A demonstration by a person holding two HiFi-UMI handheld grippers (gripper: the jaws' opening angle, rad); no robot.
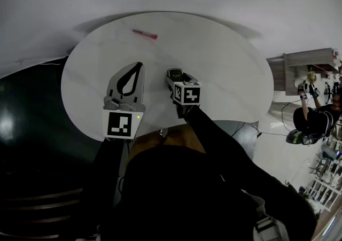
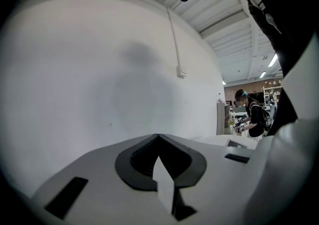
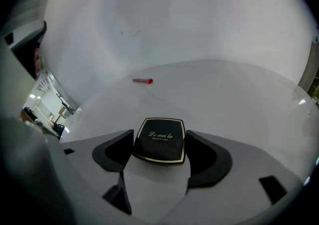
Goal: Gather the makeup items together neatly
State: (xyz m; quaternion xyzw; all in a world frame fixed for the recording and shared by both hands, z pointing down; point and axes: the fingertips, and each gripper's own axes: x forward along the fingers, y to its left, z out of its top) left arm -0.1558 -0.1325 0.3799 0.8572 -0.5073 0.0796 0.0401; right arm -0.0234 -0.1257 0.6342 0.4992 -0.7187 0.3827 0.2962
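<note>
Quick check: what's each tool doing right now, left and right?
Left tool: closed, jaws tip to tip, nothing between them.
Right tool: closed on a black square powder compact with gold trim.

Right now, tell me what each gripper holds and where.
Right gripper pinches the black compact by its side edges; left gripper is shut, empty.

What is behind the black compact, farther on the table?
Only a thin red stick lies there, far behind the black compact, on the white table. The fingers of the right gripper cover the compact's sides; its underside is hidden.
</note>
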